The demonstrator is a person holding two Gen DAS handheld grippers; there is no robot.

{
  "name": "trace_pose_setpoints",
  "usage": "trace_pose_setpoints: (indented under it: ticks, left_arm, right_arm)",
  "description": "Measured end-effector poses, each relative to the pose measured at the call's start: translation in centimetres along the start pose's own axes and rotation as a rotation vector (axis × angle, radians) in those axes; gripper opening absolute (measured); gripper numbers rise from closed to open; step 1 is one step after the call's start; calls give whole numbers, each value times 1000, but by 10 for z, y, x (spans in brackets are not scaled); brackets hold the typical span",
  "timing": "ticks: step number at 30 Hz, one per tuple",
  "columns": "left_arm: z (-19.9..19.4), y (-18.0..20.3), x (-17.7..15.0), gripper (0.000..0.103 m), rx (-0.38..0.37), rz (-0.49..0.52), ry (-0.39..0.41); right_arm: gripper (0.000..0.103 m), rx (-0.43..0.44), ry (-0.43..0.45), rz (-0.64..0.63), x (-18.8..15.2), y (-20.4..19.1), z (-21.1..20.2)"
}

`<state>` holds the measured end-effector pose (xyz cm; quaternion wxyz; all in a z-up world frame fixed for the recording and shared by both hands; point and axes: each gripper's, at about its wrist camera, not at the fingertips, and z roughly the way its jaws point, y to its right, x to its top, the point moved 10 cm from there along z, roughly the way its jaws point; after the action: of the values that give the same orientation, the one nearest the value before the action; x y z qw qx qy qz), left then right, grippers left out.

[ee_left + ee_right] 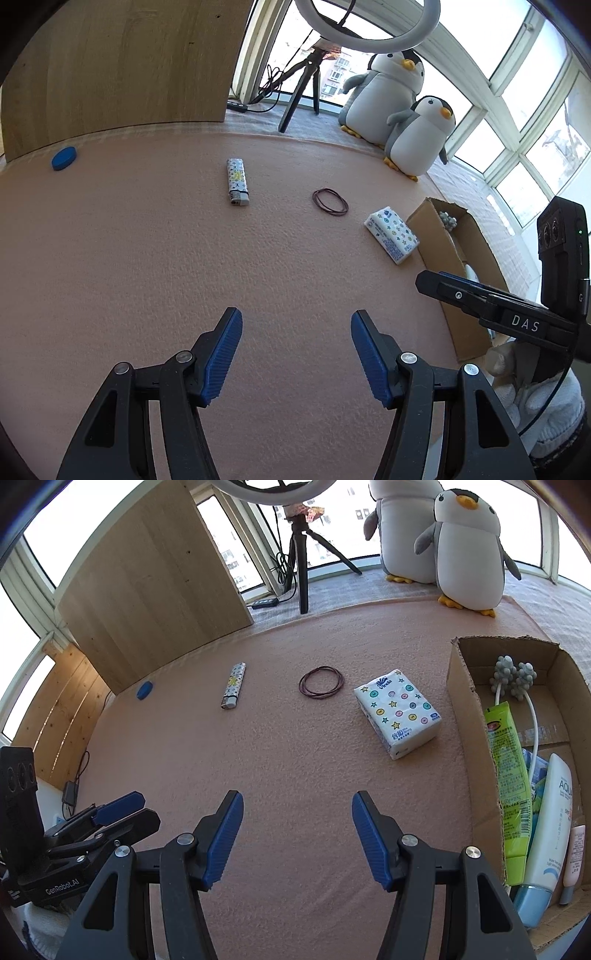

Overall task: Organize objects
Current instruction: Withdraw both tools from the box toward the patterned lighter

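Your right claw (297,834) hangs wide apart over the tabletop (258,760); lighter (233,685), rubber bands (321,682) and tissue pack (398,712) lie apart, cardboard box (469,716) at the right edge.

Each hand-held gripper (296,354) (297,836) is black with ribbed blue pads (223,356), silver screws (409,357), white "DAS" lettering; white knitted glove (535,402) behind.
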<state>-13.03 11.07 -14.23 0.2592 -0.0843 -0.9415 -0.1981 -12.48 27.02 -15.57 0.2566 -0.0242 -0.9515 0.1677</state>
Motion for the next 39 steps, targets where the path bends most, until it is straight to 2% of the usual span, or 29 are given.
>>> trace_pose_setpoints:
  ticks: [21, 26, 34, 39]
  left_arm:
    - [9, -38, 2, 65, 25, -82, -17]
    - [9, -52, 4, 65, 42, -110, -11]
    - [-11, -100, 27, 65, 106, -185, 50]
    - [-18, -114, 30, 65, 124, -194, 60]
  right_arm:
    - [57, 42, -93, 84, -8, 14, 16]
    - [57, 40, -80, 96, -4, 17, 15]
    - [57, 60, -65, 100, 6, 16, 13]
    - [55, 51, -38, 49, 32, 12, 17]
